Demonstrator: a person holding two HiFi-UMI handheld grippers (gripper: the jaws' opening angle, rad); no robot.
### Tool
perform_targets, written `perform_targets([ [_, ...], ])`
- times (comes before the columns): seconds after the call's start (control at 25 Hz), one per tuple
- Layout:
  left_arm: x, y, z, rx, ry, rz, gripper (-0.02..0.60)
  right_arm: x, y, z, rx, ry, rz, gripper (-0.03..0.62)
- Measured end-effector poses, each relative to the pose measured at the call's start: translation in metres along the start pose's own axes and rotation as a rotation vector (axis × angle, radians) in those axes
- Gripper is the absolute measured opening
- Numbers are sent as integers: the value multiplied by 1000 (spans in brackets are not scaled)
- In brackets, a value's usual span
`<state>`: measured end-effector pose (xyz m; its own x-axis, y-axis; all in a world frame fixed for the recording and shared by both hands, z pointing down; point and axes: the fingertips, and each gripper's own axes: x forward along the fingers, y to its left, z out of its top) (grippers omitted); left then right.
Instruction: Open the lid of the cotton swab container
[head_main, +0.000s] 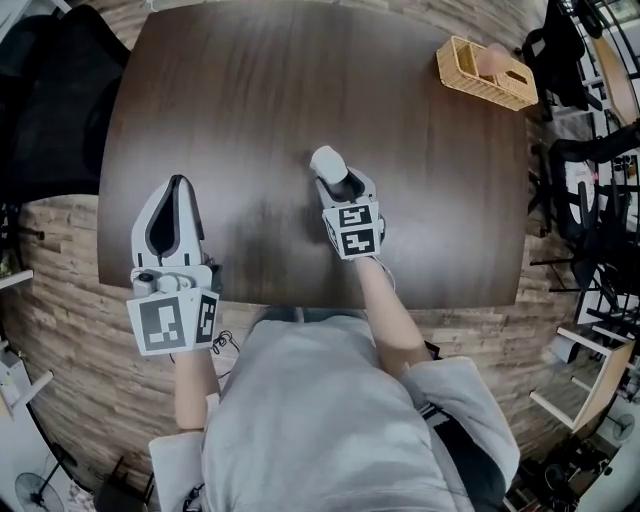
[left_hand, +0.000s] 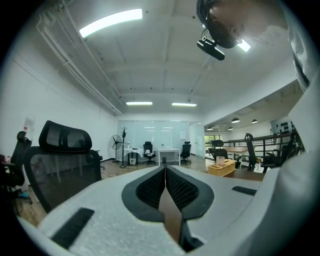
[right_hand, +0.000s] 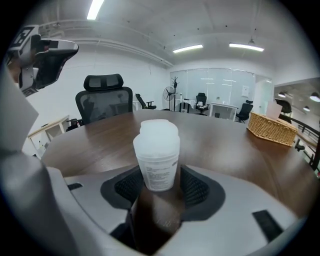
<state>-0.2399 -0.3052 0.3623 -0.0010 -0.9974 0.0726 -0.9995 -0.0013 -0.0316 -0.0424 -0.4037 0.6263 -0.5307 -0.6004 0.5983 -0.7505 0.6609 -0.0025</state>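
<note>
Past the jaws of your left gripper (left_hand: 165, 170), a black mesh chair (left_hand: 62, 155) stands off to the left. A pedestal fan (left_hand: 116, 143) and a glass wall (left_hand: 155, 132) lie far ahead under ceiling strip lights (left_hand: 111, 21). Beyond the jaws of your right gripper (right_hand: 160, 175), the dark wooden table (right_hand: 210, 142) stretches away, with a wicker basket (right_hand: 272, 128) far to the right.

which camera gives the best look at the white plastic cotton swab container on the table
The right gripper view: the white plastic cotton swab container stands upright and close, label visible, between the right gripper's jaws. The head view shows only its white lid from above. The left gripper view does not show it.
</note>
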Motion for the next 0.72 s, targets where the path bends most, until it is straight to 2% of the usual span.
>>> perform_targets([
  [0.4,7,-7,-3,3,13,-19,11,0,-1,3,-5,-22,-2,200],
  [0.72,10,-22,2,26,1,-74,11,-26,6,24,-37,-112,50,192],
])
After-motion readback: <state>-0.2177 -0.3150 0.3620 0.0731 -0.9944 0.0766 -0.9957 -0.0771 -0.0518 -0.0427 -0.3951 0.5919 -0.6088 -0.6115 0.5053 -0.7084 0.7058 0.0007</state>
